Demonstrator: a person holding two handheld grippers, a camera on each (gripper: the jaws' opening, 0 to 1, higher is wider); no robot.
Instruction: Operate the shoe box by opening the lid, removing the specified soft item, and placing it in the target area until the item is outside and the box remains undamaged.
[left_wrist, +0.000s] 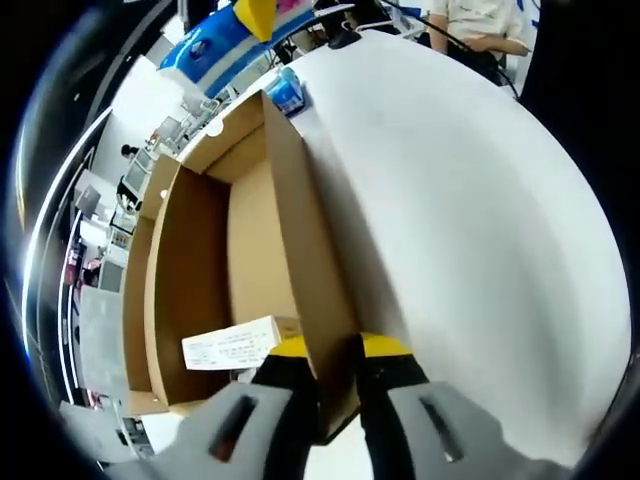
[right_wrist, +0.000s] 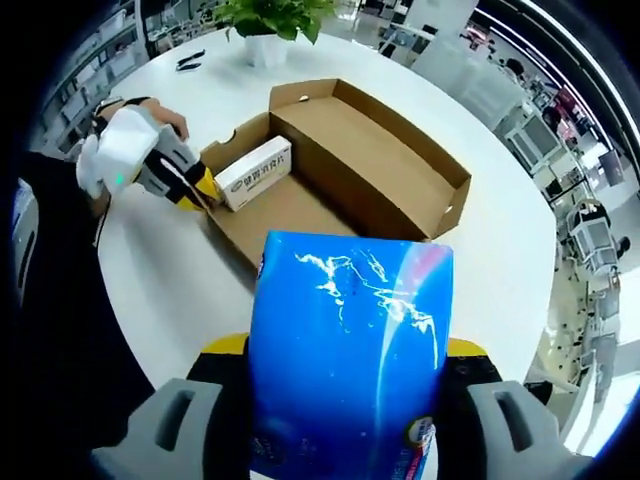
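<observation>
The brown cardboard shoe box (right_wrist: 385, 150) lies open on the white table. Inside it sits a small white carton with a printed label (right_wrist: 253, 172) (left_wrist: 230, 345). My left gripper (left_wrist: 335, 352) is shut on one upright cardboard wall of the shoe box (left_wrist: 295, 240); it also appears as the left gripper (right_wrist: 190, 182) at the box's left corner, held by a hand. My right gripper (right_wrist: 345, 350) is shut on a soft blue pack (right_wrist: 345, 360), lifted clear of the box on its near side. That blue pack (left_wrist: 215, 45) hangs beyond the box's far end.
A potted plant (right_wrist: 268, 22) and a dark tool (right_wrist: 190, 58) stand on the round white table (right_wrist: 180, 270) past the box. A person (left_wrist: 480, 25) sits at the table's far side. Shelves and desks surround the table.
</observation>
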